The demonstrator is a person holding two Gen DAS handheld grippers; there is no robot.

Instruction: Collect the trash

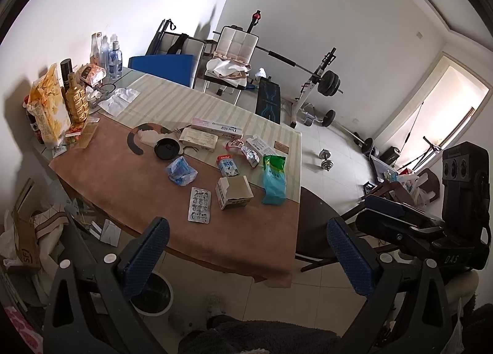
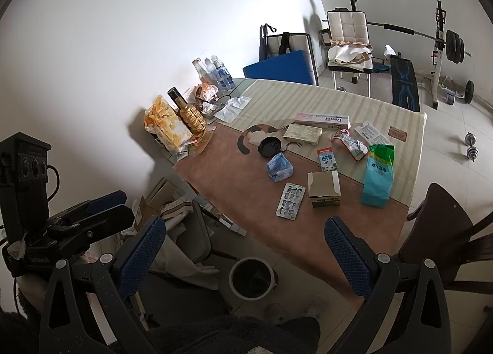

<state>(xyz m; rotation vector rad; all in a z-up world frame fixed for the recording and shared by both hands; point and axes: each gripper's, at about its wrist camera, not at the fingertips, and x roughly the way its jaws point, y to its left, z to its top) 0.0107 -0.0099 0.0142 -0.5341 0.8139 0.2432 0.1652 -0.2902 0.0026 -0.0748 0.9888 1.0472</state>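
Trash lies spread on the table [image 1: 129,181] [image 2: 246,184]: a blister pack [image 1: 199,205] [image 2: 290,200], an opened carton box [image 1: 233,193] [image 2: 324,189], a crumpled blue wrapper [image 1: 181,170] [image 2: 279,166], a small milk carton [image 1: 228,165] [image 2: 326,158], a green and blue bag [image 1: 273,179] [image 2: 378,175] and a torn pouch [image 1: 248,152] [image 2: 354,144]. A white bin [image 1: 152,292] [image 2: 252,277] stands on the floor by the table's near edge. My left gripper [image 1: 246,258] and right gripper [image 2: 243,257] both hang open and empty, short of the table.
Bottles [image 1: 107,55], a gold bottle [image 1: 75,101] and a snack bag [image 1: 49,107] crowd the table's far left. A dark chair [image 2: 440,230] stands at the right. Cardboard and paper [image 1: 27,240] litter the floor left. Chairs and a weight bench [image 1: 311,85] stand behind.
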